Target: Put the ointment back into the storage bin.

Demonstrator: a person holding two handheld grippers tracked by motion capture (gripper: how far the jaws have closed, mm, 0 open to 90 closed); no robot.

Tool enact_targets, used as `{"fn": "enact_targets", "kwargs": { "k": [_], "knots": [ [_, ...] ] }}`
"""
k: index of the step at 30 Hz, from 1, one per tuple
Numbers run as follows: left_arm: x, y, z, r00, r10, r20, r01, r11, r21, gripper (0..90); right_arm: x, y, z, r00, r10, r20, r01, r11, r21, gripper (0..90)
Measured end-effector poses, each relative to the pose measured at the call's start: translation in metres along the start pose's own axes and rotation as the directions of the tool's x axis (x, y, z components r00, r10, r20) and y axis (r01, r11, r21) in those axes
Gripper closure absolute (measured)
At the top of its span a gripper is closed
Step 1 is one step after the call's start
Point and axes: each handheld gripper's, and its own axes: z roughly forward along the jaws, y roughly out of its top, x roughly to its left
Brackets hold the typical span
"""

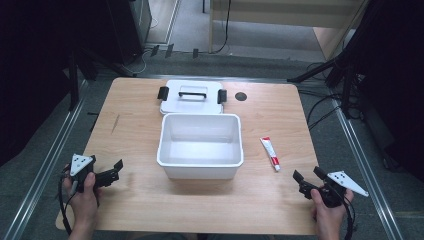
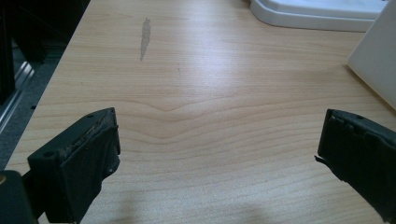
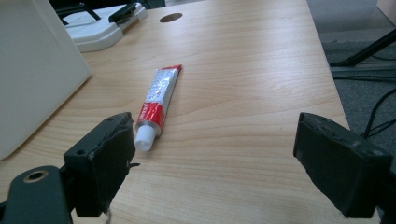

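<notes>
While both hands rest near table edge, right gripper [image 1: 306,179] gapes empty, red-and-white tube [image 1: 270,153] just beyond; left gripper [image 1: 114,171] likewise spread, holding nothing.

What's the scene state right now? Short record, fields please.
surface: wooden table
container: white bin, open, nothing visible inside, mid-table
lid: white lid with black latches, flat behind the bin
item: red and white tube, lying on the table right of the bin, cap toward the right tongs
left tongs: open, nothing between the jaws, over bare table near its left front corner
right tongs: open, nothing held, short of the tube
contact: none with any item
</notes>
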Motion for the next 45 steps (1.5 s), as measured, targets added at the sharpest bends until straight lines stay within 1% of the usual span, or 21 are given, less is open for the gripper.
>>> {"fn": "enact_targets", "kwargs": {
  "k": [5,6,7,8,9,10,11,12,14,17,20,22,23,28,34,36,39,40,42,43,45],
  "knots": [
    [0.001,0.000,0.000,1.0000,-0.007,0.007,0.007,1.0000,0.001,0.0,0.003,0.002,0.003,0.9998,-0.011,0.017,0.010,0.999,0.046,12.9],
    [0.001,0.000,0.000,0.9999,-0.008,0.008,0.008,1.0000,0.001,0.0,0.005,0.005,0.005,0.9994,-0.024,0.024,0.021,0.996,0.088,13.8],
    [0.001,0.000,0.000,0.9999,-0.008,0.008,0.008,1.0000,0.001,0.0,0.005,0.005,0.005,0.9994,-0.024,0.024,0.021,0.996,0.088,13.8],
    [0.001,0.000,0.000,1.0000,-0.006,0.007,0.006,1.0000,0.001,0.0,0.008,0.010,0.007,0.9995,-0.019,0.025,0.016,0.990,0.137,14.5],
    [0.001,0.000,0.000,1.0000,-0.006,0.007,0.006,1.0000,0.001,0.0,0.008,0.010,0.007,0.9995,-0.019,0.025,0.016,0.990,0.137,14.5],
    [0.000,0.000,0.000,1.0000,-0.005,0.005,0.005,1.0000,0.001,0.0,0.013,0.014,0.010,0.9990,-0.042,0.018,0.038,0.983,0.181,14.9],
    [0.000,0.000,0.000,1.0000,-0.005,0.005,0.005,1.0000,0.001,0.0,0.013,0.014,0.010,0.9990,-0.042,0.018,0.038,0.983,0.181,14.9],
    [0.000,0.000,0.000,1.0000,-0.004,0.003,0.004,1.0000,0.001,0.0,0.016,0.016,0.010,0.9983,-0.056,0.016,0.051,0.977,0.207,15.2],
    [0.000,0.000,0.000,0.9999,-0.006,0.009,0.006,1.0000,0.001,0.0,0.022,0.022,0.013,0.9948,-0.101,0.011,0.095,0.961,0.259,15.2],
    [0.000,0.000,0.000,1.0000,-0.004,0.008,0.004,1.0000,0.004,0.0,0.026,0.027,0.016,0.9939,-0.110,-0.008,0.108,0.951,0.290,15.3],
    [0.000,0.000,0.001,1.0000,0.001,0.009,-0.001,1.0000,0.005,0.0,0.030,0.032,0.019,0.9940,-0.109,-0.005,0.105,0.940,0.326,15.5],
    [0.000,0.000,0.001,1.0000,0.000,0.009,0.000,1.0000,0.007,0.0,0.033,0.034,0.022,0.9919,-0.127,-0.001,0.119,0.924,0.364,15.9],
    [0.000,0.000,0.001,1.0000,0.000,0.009,0.000,1.0000,0.007,0.0,0.035,0.035,0.025,0.9897,-0.143,-0.005,0.133,0.910,0.392,15.9],
    [0.000,0.000,0.001,0.9999,0.002,0.010,-0.002,1.0000,0.007,0.0,0.043,0.041,0.031,0.9878,-0.155,0.007,0.134,0.872,0.471,16.8],
    [-0.001,0.000,0.001,0.9999,0.004,0.017,-0.004,0.9999,0.011,0.0,0.050,0.049,0.040,0.9817,-0.190,-0.010,0.161,0.799,0.579,16.5],
    [-0.001,0.000,0.001,0.9998,0.010,0.018,-0.010,0.9999,0.013,0.0,0.051,0.051,0.044,0.9808,-0.194,-0.019,0.165,0.770,0.616,16.5],
    [-0.002,0.000,0.002,0.9997,0.017,0.017,-0.017,0.9997,0.015,0.0,0.052,0.059,0.051,0.9763,-0.215,-0.022,0.173,0.715,0.677,16.5],
    [-0.001,0.000,0.002,0.9996,0.018,0.020,-0.018,0.9997,0.017,0.0,0.052,0.061,0.053,0.9758,-0.217,-0.024,0.174,0.705,0.688,16.5],
    [-0.001,0.001,0.002,0.9995,0.018,0.027,-0.019,0.9996,0.021,0.0,0.053,0.065,0.056,0.9730,-0.228,-0.035,0.183,0.668,0.721,16.4],
    [-0.001,0.001,0.002,0.9994,0.018,0.029,-0.019,0.9996,0.022,0.0,0.054,0.067,0.058,0.9698,-0.241,-0.039,0.190,0.645,0.740,16.4],
    [-0.001,0.001,0.002,0.9993,0.018,0.032,-0.019,0.9995,0.024,0.0,0.055,0.071,0.062,0.9674,-0.249,-0.049,0.197,0.619,0.761,16.4]
  ]
}}
